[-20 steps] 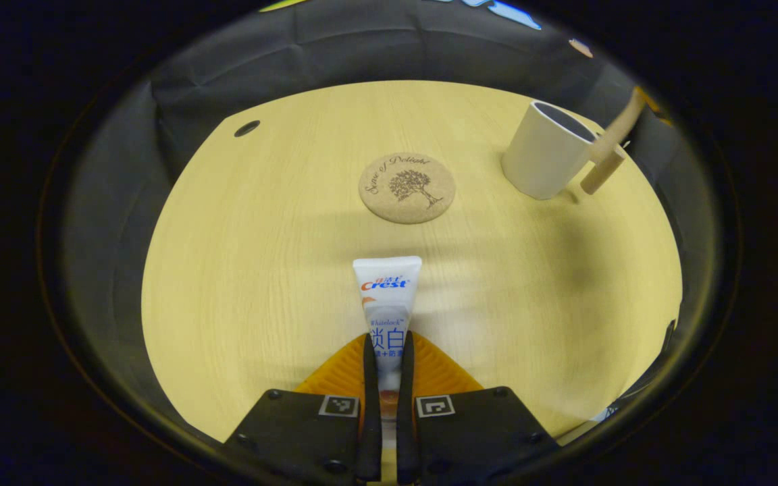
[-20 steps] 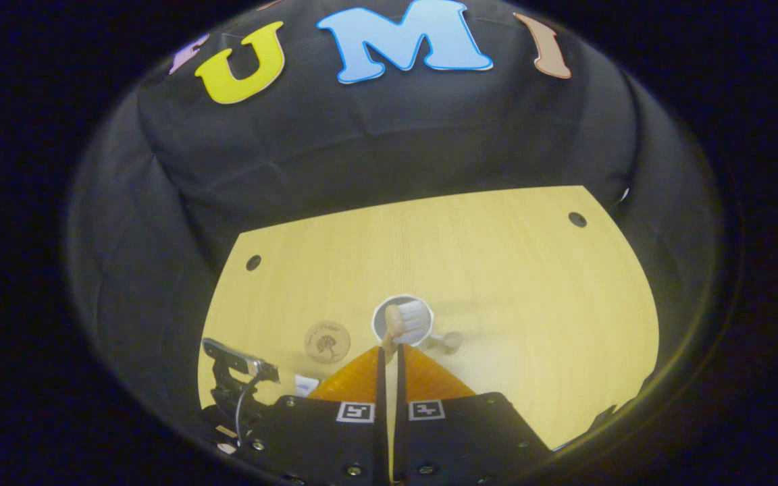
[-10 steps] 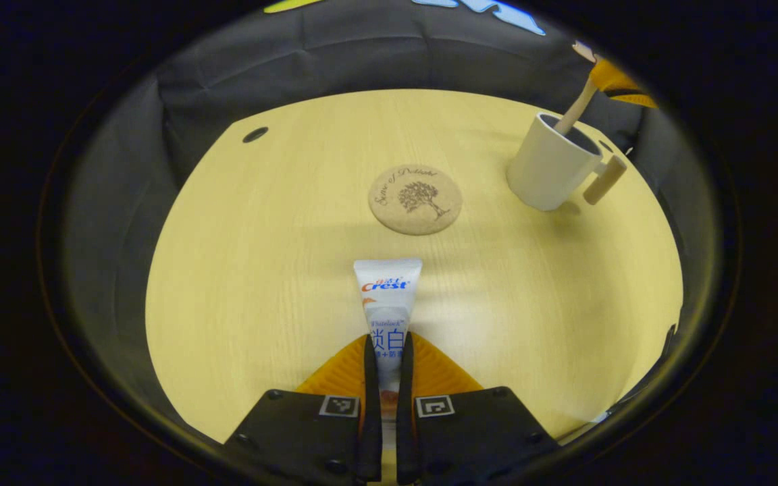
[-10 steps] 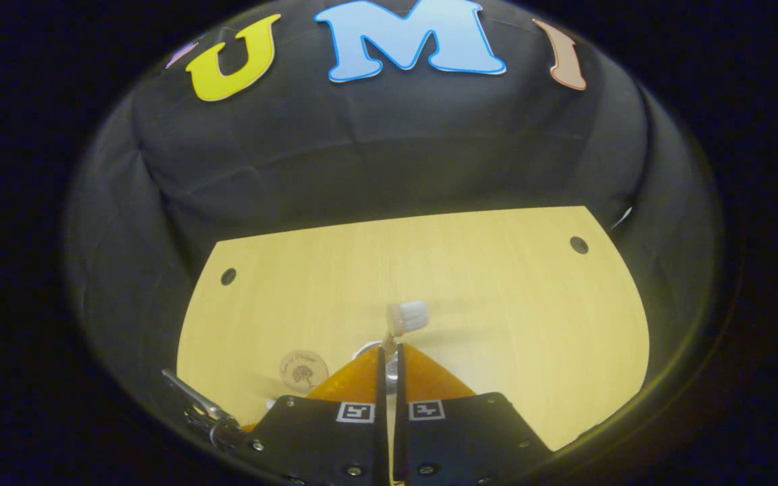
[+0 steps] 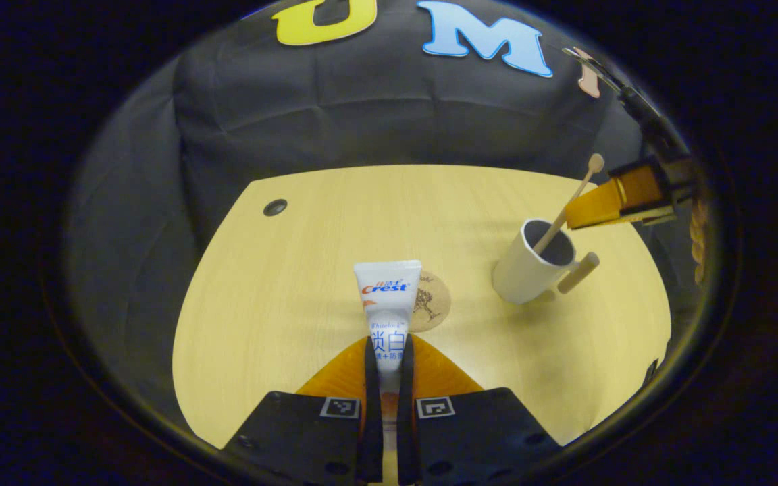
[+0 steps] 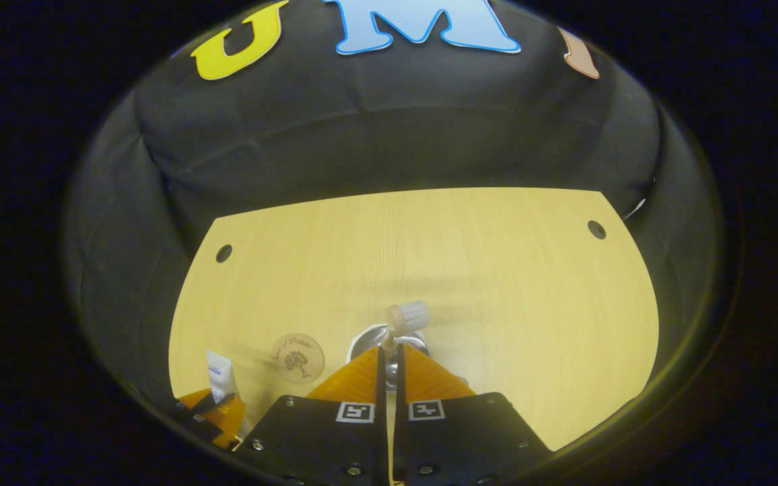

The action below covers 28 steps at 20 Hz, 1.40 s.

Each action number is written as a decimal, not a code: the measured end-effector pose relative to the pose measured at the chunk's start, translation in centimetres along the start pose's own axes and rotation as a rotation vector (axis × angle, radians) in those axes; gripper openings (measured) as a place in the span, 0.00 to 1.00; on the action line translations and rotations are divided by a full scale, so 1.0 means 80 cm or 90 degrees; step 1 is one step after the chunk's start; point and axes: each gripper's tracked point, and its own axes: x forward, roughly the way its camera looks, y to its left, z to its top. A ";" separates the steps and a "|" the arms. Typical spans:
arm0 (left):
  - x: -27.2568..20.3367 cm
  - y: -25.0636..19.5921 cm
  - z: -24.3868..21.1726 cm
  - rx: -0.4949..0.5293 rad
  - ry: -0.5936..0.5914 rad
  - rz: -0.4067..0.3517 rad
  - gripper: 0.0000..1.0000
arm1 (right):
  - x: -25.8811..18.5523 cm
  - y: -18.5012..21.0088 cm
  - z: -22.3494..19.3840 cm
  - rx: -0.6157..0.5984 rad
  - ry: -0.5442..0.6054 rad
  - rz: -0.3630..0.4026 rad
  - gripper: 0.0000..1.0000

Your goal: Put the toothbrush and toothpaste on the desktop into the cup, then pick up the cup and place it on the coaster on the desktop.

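My left gripper point(image 5: 389, 347) is shut on a white toothpaste tube point(image 5: 387, 297), which sticks out forward above the desktop. Behind the tube, the round cork coaster point(image 5: 435, 305) is half hidden. The white cup point(image 5: 527, 266) with a wooden handle stands to the right. A wooden toothbrush point(image 5: 568, 202) leans in it, bottom end inside, and my right gripper point(image 5: 571, 219) is shut on its shaft. In the right gripper view my right gripper point(image 6: 389, 352) hangs over the cup's rim point(image 6: 364, 337), with the toothbrush head point(image 6: 408, 315) just past its tips. The coaster point(image 6: 297, 357), toothpaste point(image 6: 219, 370) and left gripper point(image 6: 208, 407) lie to the lower left.
The light wooden desktop point(image 5: 362, 223) has a cable hole point(image 5: 274, 206) at its far left corner and another point(image 6: 595, 229) at the far right. Black cloth walls close in the back and sides.
My left gripper has lifted and tilted up with the toothpaste, so the tube now overlaps the coaster. The right gripper has come down a little with the toothbrush, whose end stays in the cup.
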 end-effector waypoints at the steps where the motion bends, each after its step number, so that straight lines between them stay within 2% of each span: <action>1: -0.006 0.001 0.014 -0.003 -0.008 -0.003 0.16 | 0.002 -0.001 -0.002 0.002 0.005 0.002 0.04; 5: -0.012 -0.011 0.058 0.004 -0.048 -0.003 0.16 | 0.010 -0.006 -0.011 0.009 0.016 0.000 0.04; 9: -0.018 -0.019 0.094 -0.008 -0.088 -0.021 0.16 | 0.013 -0.005 -0.017 0.027 0.023 0.020 0.04; 16: -0.040 -0.049 0.166 -0.038 -0.174 -0.090 0.16 | -0.004 -0.011 -0.010 0.044 0.001 0.033 0.08; 23: -0.044 -0.122 0.245 0.036 -0.251 -0.158 0.16 | -0.029 -0.037 -0.006 0.061 -0.018 0.030 0.08; 28: -0.026 -0.174 0.265 0.072 -0.267 -0.202 0.16 | -0.044 -0.070 -0.027 0.084 -0.015 0.012 0.08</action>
